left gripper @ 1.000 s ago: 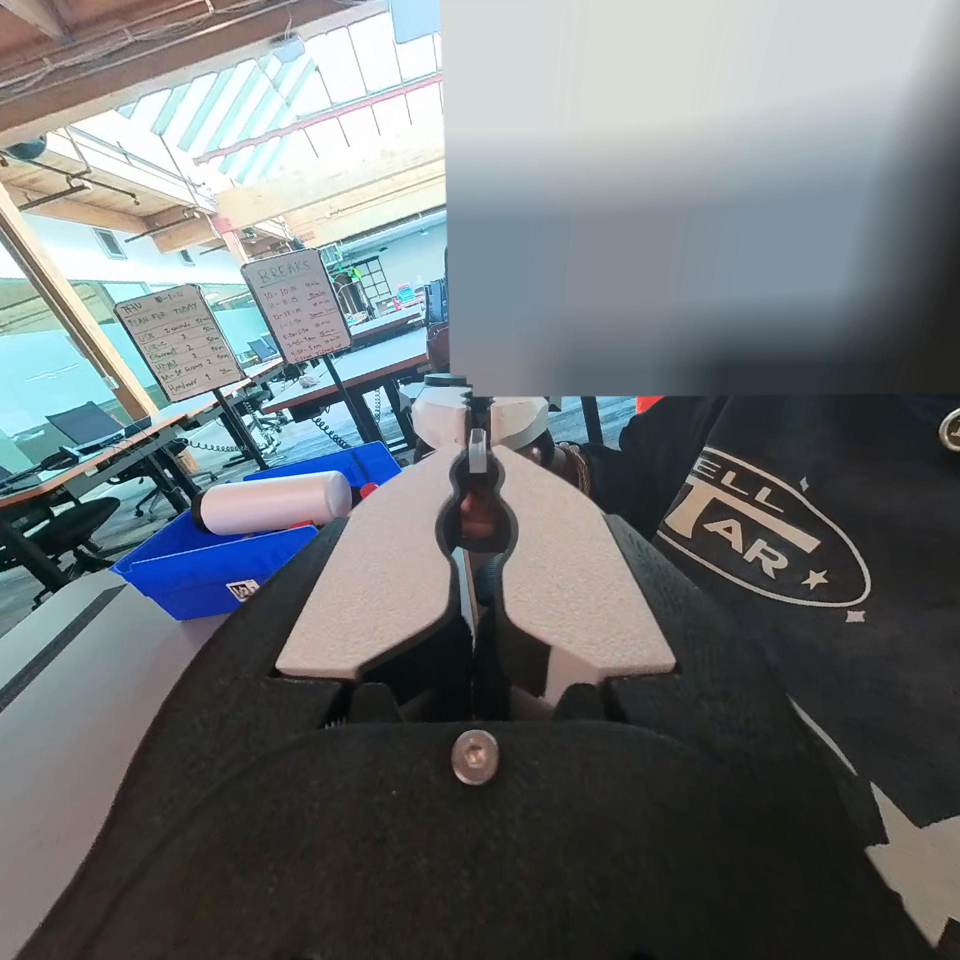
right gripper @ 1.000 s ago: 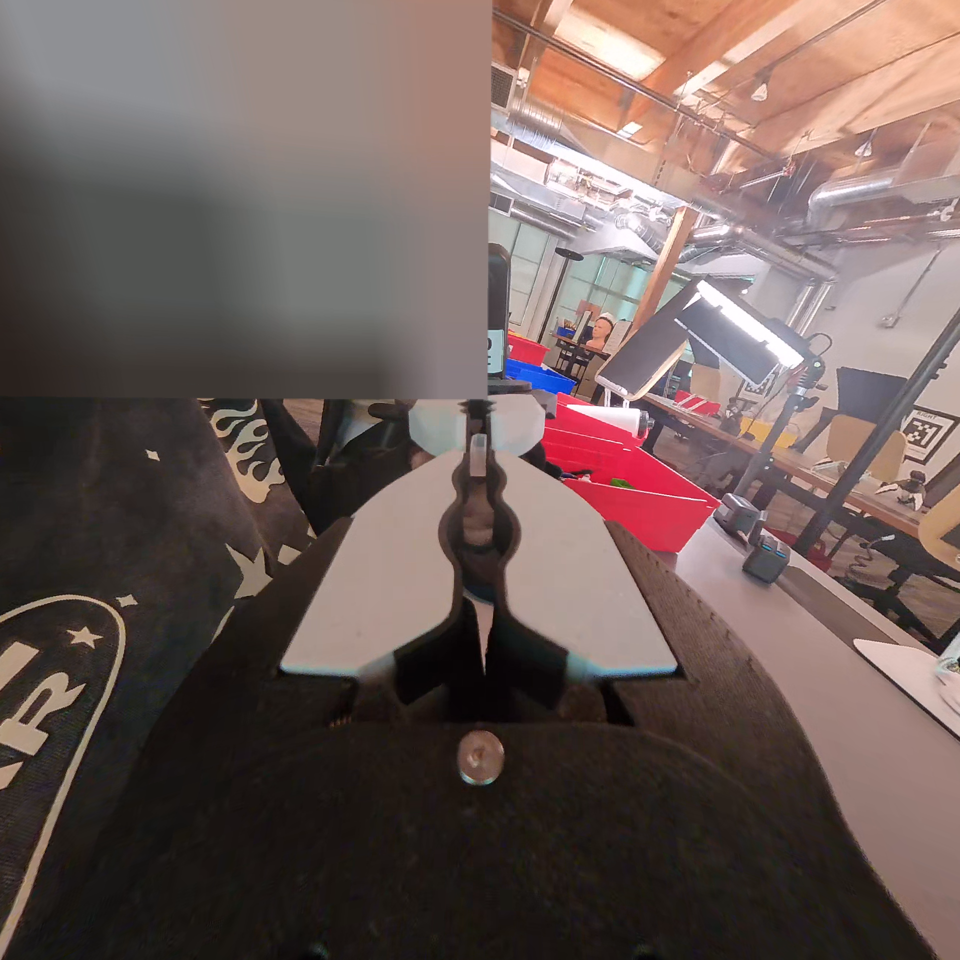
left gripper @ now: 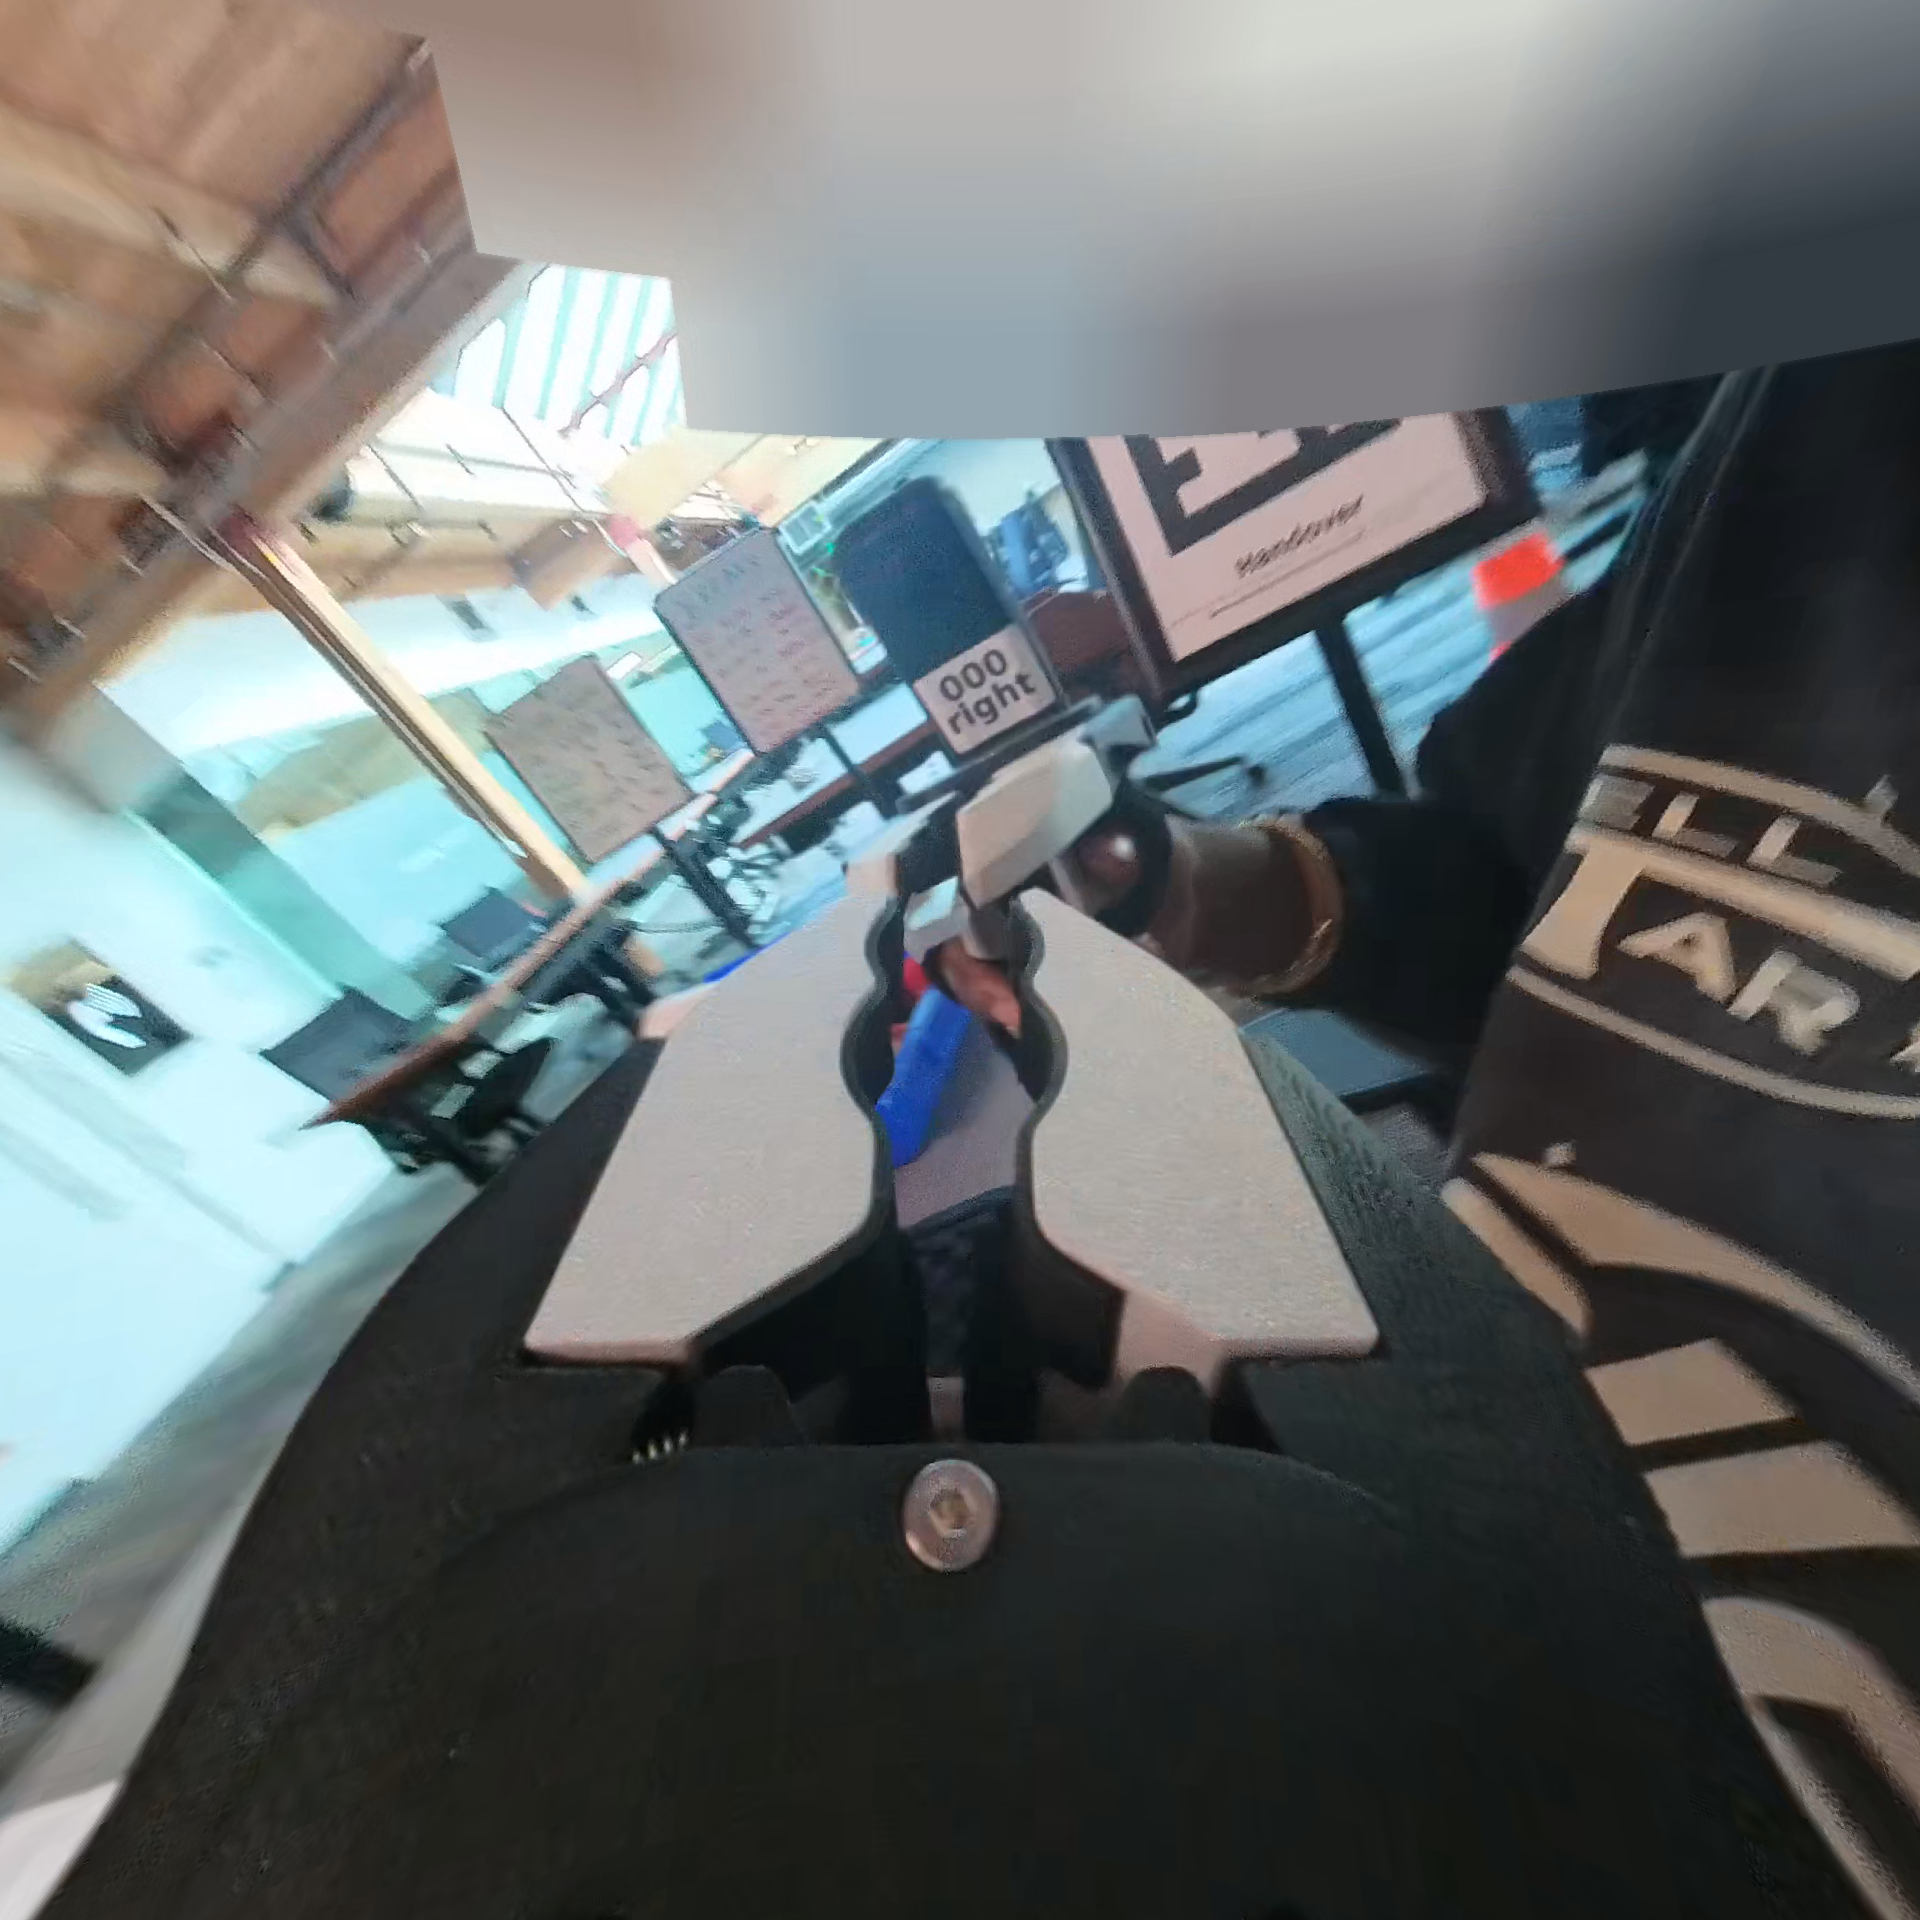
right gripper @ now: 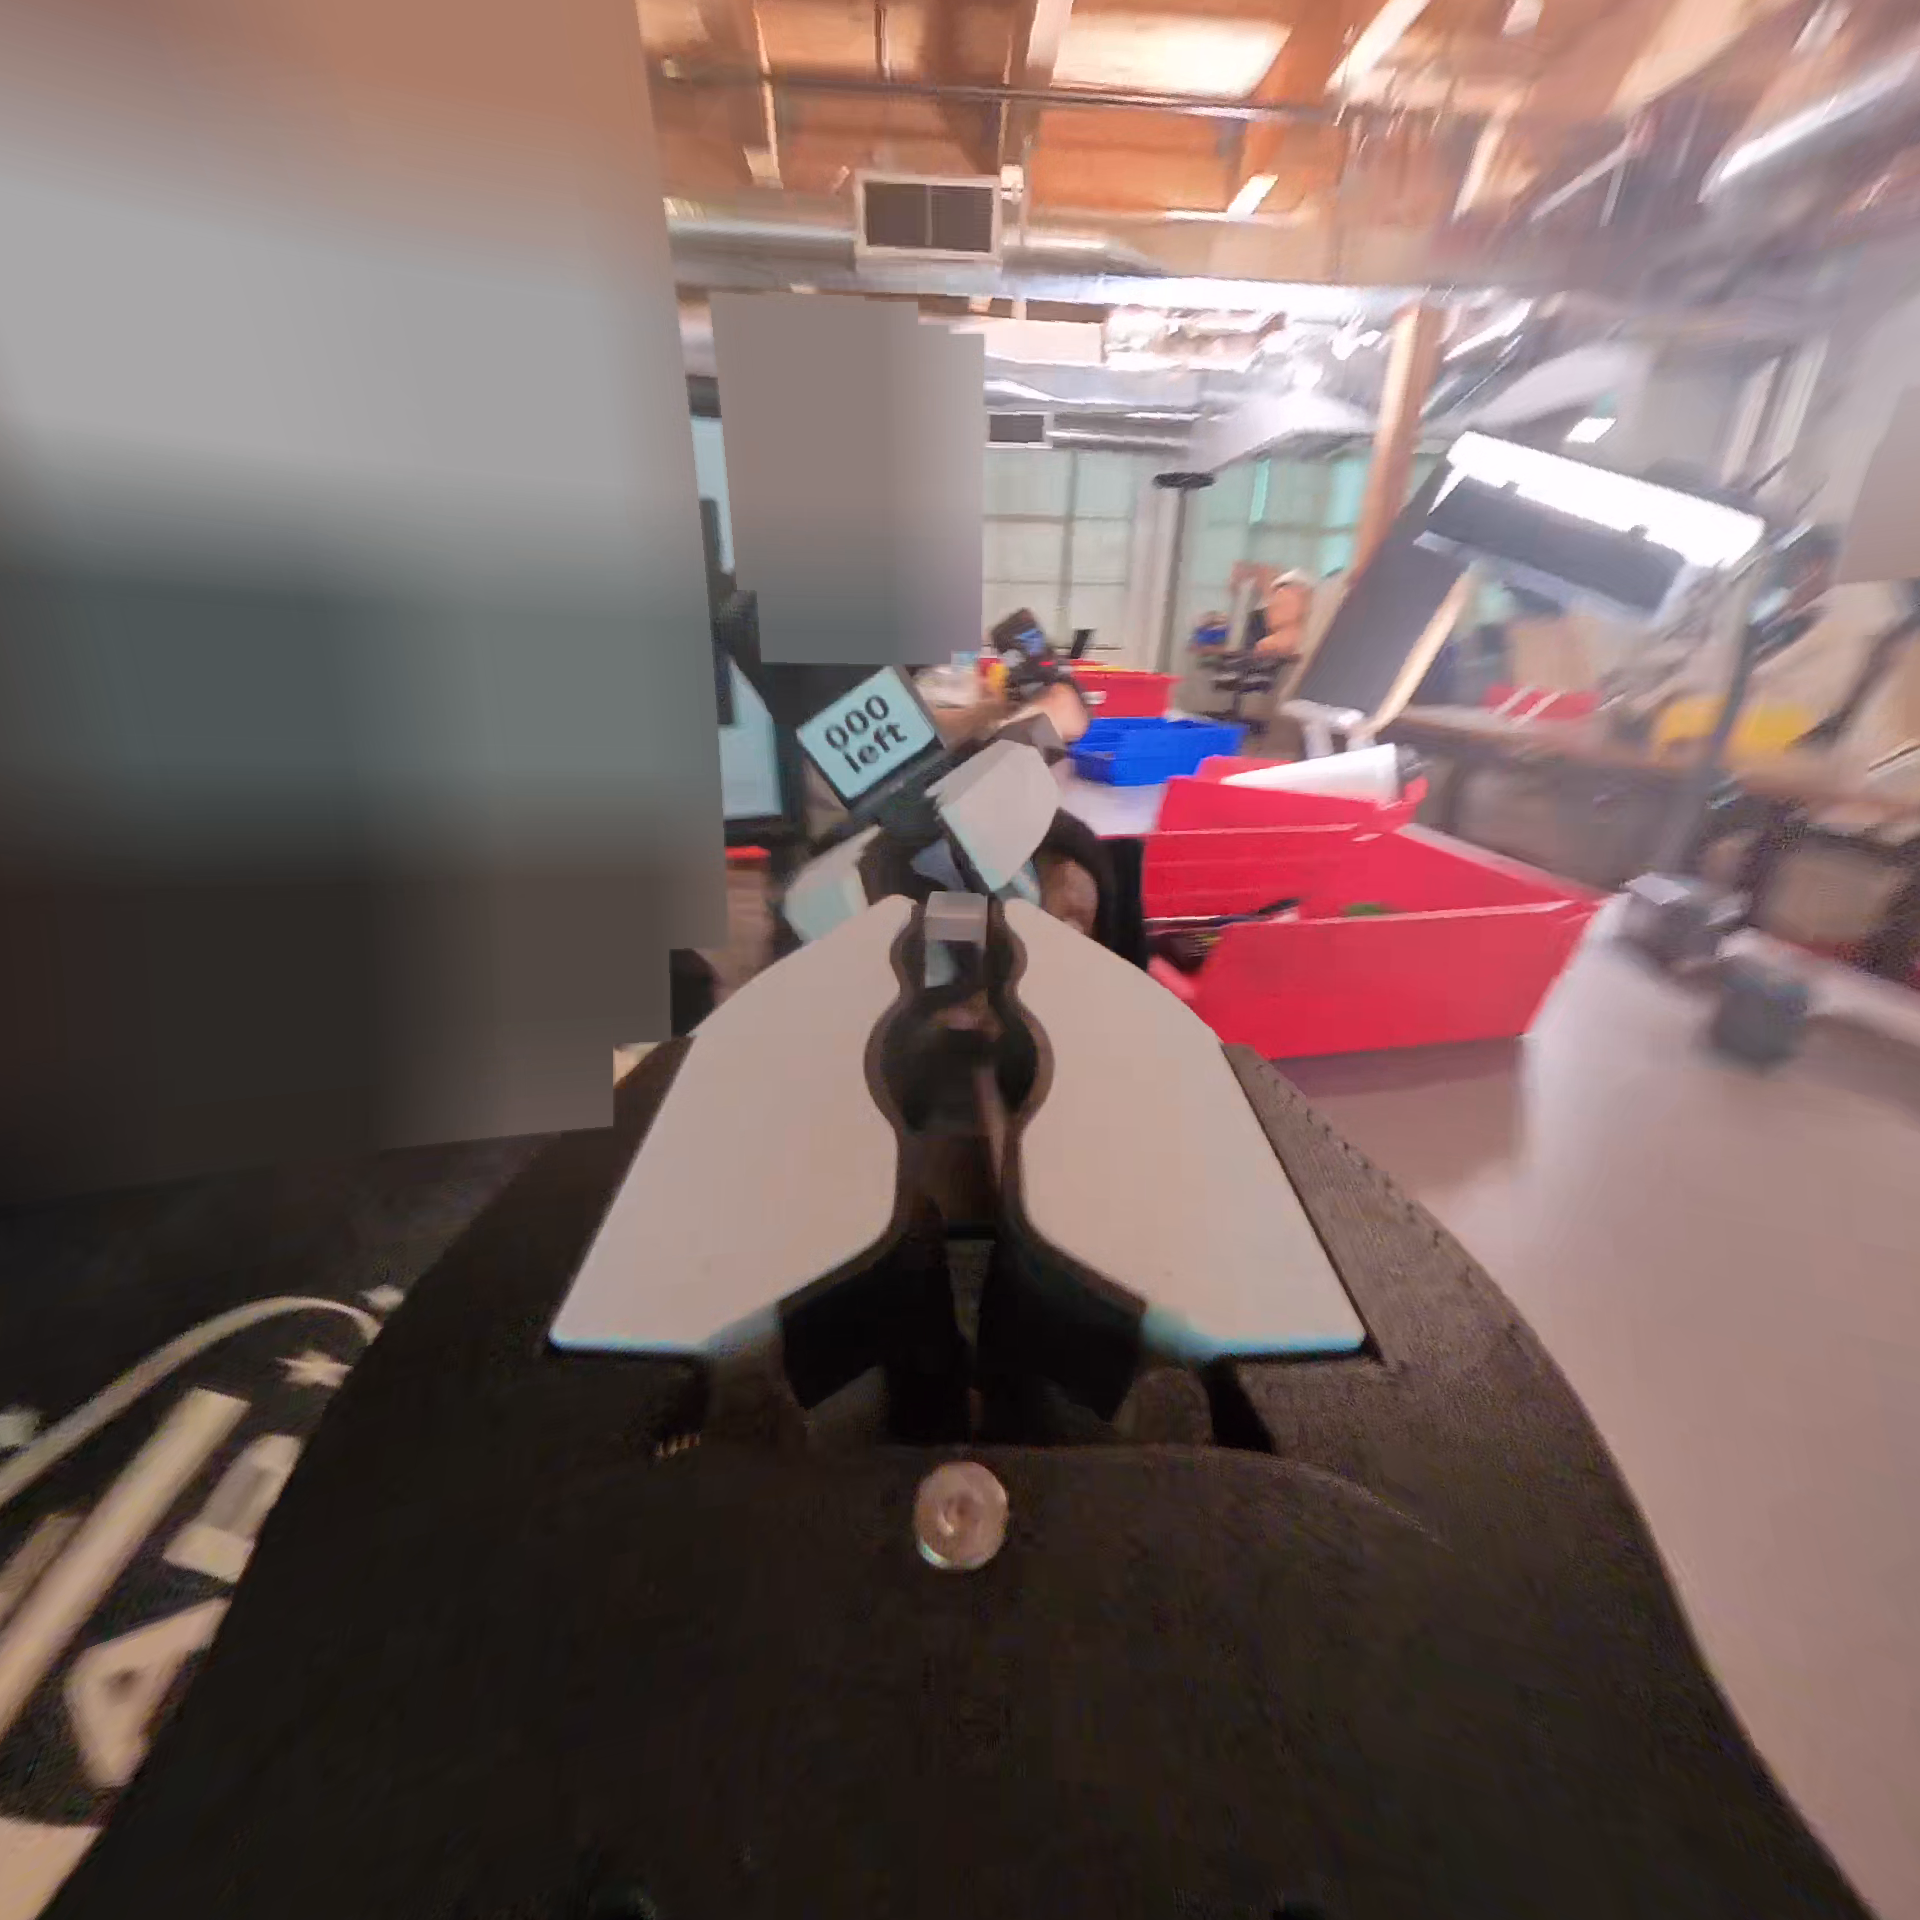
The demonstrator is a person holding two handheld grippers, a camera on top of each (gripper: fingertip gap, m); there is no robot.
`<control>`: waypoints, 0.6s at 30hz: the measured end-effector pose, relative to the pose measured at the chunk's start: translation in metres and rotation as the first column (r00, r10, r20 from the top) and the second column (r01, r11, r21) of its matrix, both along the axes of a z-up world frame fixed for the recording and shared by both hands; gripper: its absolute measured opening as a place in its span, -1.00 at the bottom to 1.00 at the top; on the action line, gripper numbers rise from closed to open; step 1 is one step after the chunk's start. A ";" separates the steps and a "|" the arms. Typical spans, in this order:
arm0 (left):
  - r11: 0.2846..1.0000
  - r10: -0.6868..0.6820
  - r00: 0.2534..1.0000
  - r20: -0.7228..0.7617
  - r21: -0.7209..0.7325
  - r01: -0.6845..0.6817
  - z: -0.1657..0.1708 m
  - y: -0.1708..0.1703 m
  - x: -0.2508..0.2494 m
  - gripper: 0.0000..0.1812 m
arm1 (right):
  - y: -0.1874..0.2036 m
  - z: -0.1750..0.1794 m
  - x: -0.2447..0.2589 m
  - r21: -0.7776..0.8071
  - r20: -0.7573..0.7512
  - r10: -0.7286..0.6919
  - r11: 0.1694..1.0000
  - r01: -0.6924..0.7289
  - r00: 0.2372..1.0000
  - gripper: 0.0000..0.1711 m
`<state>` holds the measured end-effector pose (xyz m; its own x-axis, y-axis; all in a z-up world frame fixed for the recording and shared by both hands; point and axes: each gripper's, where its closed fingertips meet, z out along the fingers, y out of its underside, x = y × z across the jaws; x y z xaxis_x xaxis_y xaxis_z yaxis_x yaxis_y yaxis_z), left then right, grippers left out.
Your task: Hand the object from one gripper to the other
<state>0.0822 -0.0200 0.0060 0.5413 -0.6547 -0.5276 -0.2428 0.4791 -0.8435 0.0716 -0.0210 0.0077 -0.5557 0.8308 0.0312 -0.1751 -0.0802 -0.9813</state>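
Observation:
A small pale grey block (right gripper: 954, 920) sits between the tips of my right gripper (right gripper: 954, 940), which is shut on it. In the left wrist view the block (left gripper: 930, 906) shows just past the tips of my left gripper (left gripper: 954, 920). The left jaws stand apart with a clear gap, and nothing is gripped. The two grippers face each other tip to tip, tilted relative to one another. The right gripper (left gripper: 961, 883) shows ahead in the left wrist view. The left gripper (right gripper: 925, 883) shows ahead in the right wrist view. Both views are motion-blurred.
A person in a dark printed shirt (left gripper: 1714, 1039) holds both grippers; a hand (left gripper: 1226, 904) is on the right one. Red bins (right gripper: 1351, 956) stand on a grey table (right gripper: 1662, 1247) to the right. A blue bin (left gripper: 925, 1060) lies below the left jaws. Whiteboards (left gripper: 758, 634) stand behind. The grippers are tip to tip, or close to it.
Both grippers were shut on the small block between them. Now my left jaws have opened and the block stays in my right gripper. Both views have swung and tilted.

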 end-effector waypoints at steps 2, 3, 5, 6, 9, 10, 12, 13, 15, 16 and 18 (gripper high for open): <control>0.996 -0.033 0.997 0.069 -0.081 0.038 0.002 0.000 0.000 -0.81 | 0.000 0.000 0.000 0.132 -0.076 -0.083 0.987 0.093 0.994 -0.87; 0.993 -0.039 0.995 0.092 -0.104 0.048 0.003 0.000 0.000 -0.80 | -0.001 0.001 0.001 0.177 -0.106 -0.101 0.977 0.118 0.989 -0.87; 0.989 -0.031 0.992 0.118 -0.138 0.048 0.004 0.002 -0.002 -0.79 | -0.004 0.003 0.004 0.220 -0.156 -0.109 0.965 0.142 0.982 -0.87; 0.989 -0.036 0.992 0.122 -0.140 0.053 0.004 0.002 -0.003 -0.79 | -0.004 0.005 0.006 0.223 -0.171 -0.112 0.963 0.149 0.979 -0.87; 0.986 -0.074 0.990 0.122 -0.139 0.091 0.004 -0.003 0.000 -0.82 | -0.005 0.004 0.007 0.232 -0.171 -0.098 0.963 0.137 0.980 -0.87; 0.985 -0.080 0.990 0.119 -0.143 0.097 0.004 -0.004 0.001 -0.83 | -0.005 0.004 0.007 0.233 -0.171 -0.092 0.964 0.131 0.981 -0.87; 0.986 -0.083 0.991 0.104 -0.137 0.097 0.002 -0.005 0.003 -0.88 | -0.007 0.004 0.008 0.231 -0.175 -0.076 0.966 0.116 0.982 -0.87; 0.987 -0.085 0.992 0.099 -0.126 0.097 0.002 -0.005 0.003 -0.88 | -0.008 0.004 0.008 0.231 -0.173 -0.073 0.966 0.113 0.982 -0.87; 0.990 -0.092 0.993 0.080 -0.102 0.100 0.001 -0.007 0.003 -0.88 | -0.009 0.003 0.009 0.231 -0.168 -0.062 0.968 0.100 0.984 -0.87; 0.991 -0.095 0.993 0.070 -0.086 0.101 0.002 -0.008 0.003 -0.89 | -0.010 0.003 0.009 0.226 -0.165 -0.057 0.970 0.094 0.985 -0.87; 0.996 -0.088 0.995 0.044 -0.022 0.089 0.003 -0.009 0.003 -0.89 | -0.011 0.004 0.009 0.191 -0.143 -0.045 0.979 0.072 0.989 -0.87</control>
<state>0.0850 -0.0288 0.0094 0.5026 -0.7133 -0.4885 -0.1632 0.4765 -0.8639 0.0806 -0.0320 0.0118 -0.4853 0.8320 0.2690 -0.3083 0.1251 -0.9430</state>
